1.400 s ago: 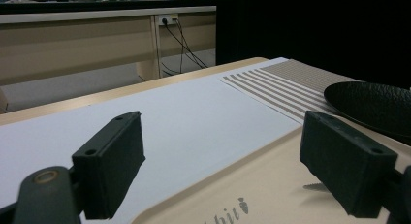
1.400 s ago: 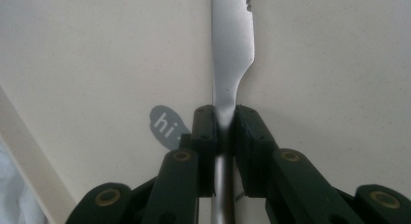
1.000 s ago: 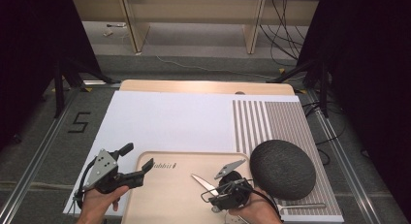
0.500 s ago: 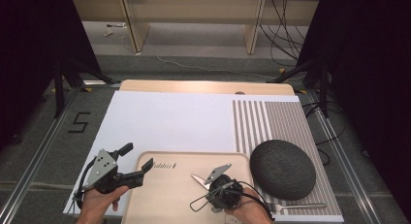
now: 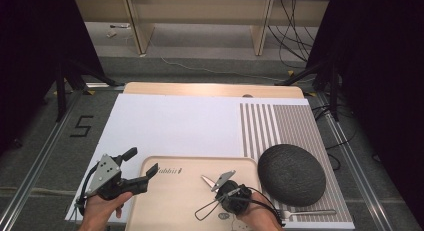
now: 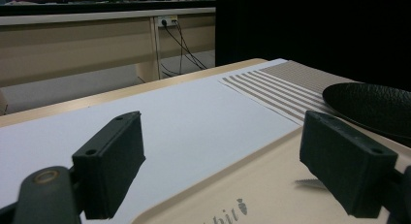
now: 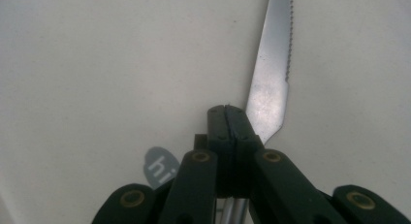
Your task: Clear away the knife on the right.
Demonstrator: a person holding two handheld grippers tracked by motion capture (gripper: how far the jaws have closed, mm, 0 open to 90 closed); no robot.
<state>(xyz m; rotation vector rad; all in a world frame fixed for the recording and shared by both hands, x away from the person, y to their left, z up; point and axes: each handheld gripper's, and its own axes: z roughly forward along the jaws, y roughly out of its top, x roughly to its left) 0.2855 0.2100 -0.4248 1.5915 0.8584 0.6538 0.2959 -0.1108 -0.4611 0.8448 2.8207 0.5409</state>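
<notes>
A table knife with a serrated steel blade lies on the beige tray. My right gripper has just been closing and now stands shut on the knife where blade meets handle, its pads pressed together. From above, the blade pokes up-left out of the right gripper over the tray. My left gripper hovers open at the tray's left rim with nothing between its jaws. In its own view the left gripper looks across the tray toward the knife tip.
A black round dish sits right of the tray on a striped mat; it also appears as the dish. A fork lies in front of it. A white sheet covers the table beyond the tray.
The right gripper's jaws went from spread wide to shut around the knife, and the hand shifted slightly. The left gripper stayed put.
</notes>
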